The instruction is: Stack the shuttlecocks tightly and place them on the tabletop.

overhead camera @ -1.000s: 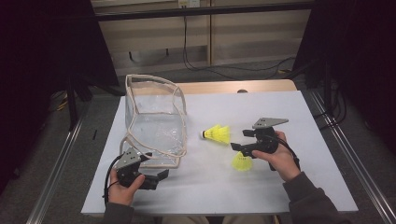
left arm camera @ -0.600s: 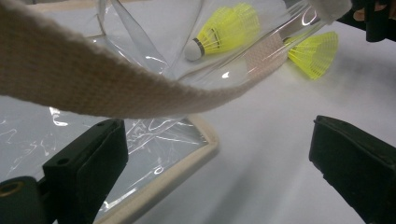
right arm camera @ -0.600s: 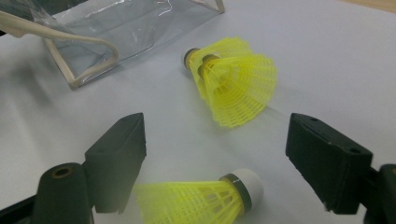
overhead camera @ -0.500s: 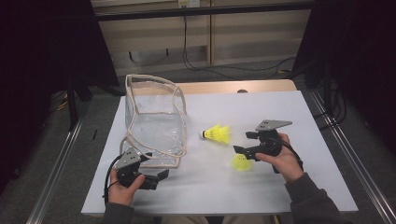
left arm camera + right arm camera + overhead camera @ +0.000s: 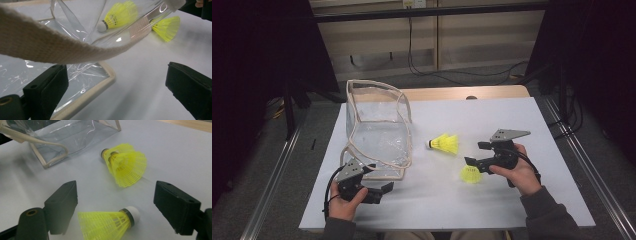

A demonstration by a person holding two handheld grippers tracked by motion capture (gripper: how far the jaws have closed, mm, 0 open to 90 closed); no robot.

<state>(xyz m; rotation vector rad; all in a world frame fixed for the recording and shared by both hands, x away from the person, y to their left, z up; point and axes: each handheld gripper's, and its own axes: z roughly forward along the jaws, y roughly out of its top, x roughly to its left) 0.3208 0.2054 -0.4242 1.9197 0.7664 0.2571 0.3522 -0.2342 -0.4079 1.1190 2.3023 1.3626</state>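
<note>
Shuttlecock (image 5: pixel 107 223) lies on its side on the white surface (image 5: pixel 512 125), between the jaws of the right gripper (image 5: pixel 117 205), which stand wide and clear of it. It looks feather-light, with a springy mesh skirt that would crush easily; the firm white cork end is probably the better place to pinch. A nested pair (image 5: pixel 125 165) lies just beyond. The left gripper (image 5: pixel 116 92), also wide, holds nothing beside the bag (image 5: pixel 377 130).

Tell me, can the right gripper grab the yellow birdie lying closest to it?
Probably yes. The right gripper stands open, and the nearest shuttlecock already lies on the table between its jaws, untouched by either, with nothing in the way.
</note>
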